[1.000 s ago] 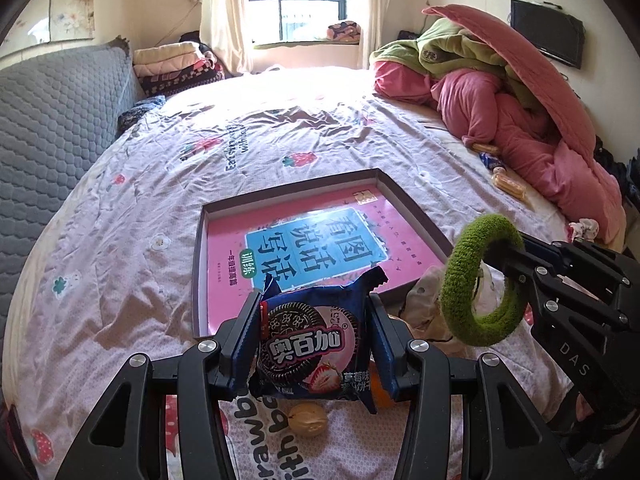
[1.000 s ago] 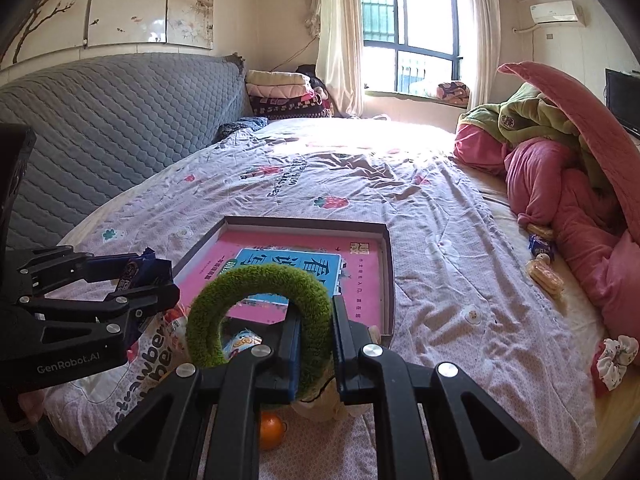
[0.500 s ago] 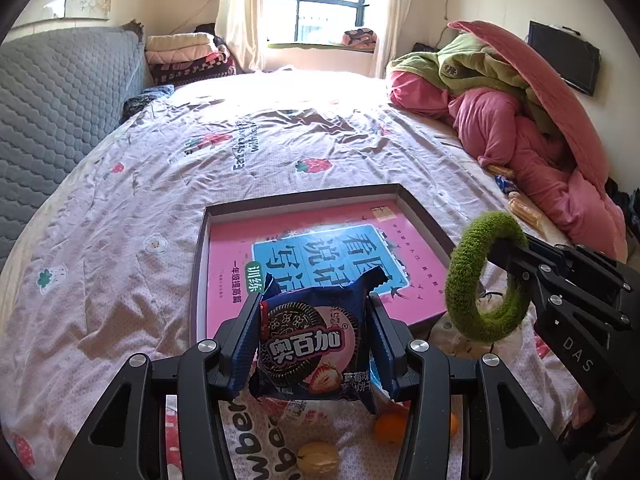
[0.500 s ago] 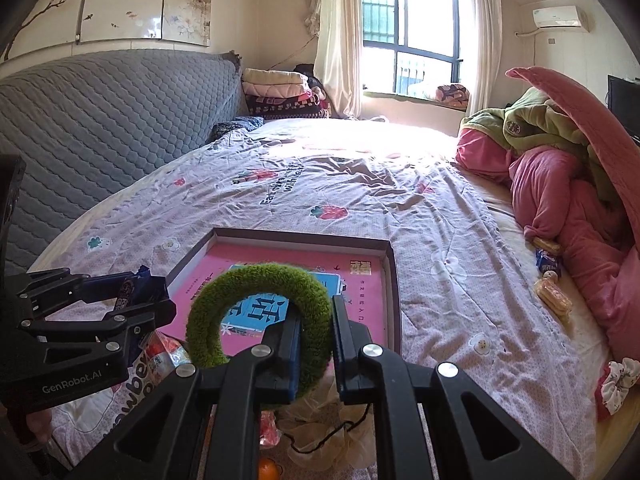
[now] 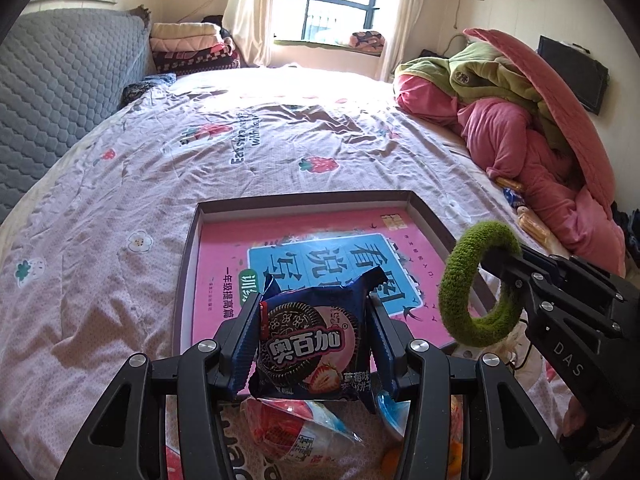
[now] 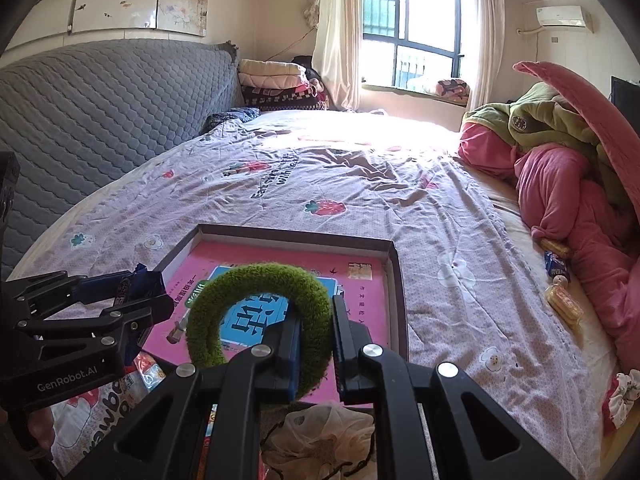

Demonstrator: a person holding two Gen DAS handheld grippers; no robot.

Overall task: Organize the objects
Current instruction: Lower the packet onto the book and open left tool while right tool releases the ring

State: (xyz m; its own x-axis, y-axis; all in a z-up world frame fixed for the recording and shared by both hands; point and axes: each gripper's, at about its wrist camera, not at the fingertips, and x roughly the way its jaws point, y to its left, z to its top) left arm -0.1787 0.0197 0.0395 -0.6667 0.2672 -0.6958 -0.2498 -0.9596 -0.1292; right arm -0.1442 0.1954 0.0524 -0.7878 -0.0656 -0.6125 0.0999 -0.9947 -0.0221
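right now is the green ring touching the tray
Apart. In the left wrist view the green ring hangs pinched in the right gripper, lifted above the tray rim, with the pink book showing through its hole.

Snack wrappers (image 5: pixel 300 432) and an orange fruit (image 5: pixel 390 460) half hidden beneath the left gripper (image 5: pixel 312 344).

Green ring (image 6: pixel 262 304) in right tool (image 6: pixel 314 344)

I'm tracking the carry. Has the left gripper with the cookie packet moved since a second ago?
Yes. The left gripper with the cookie packet has advanced toward the tray, whose near edge sits lower in view.
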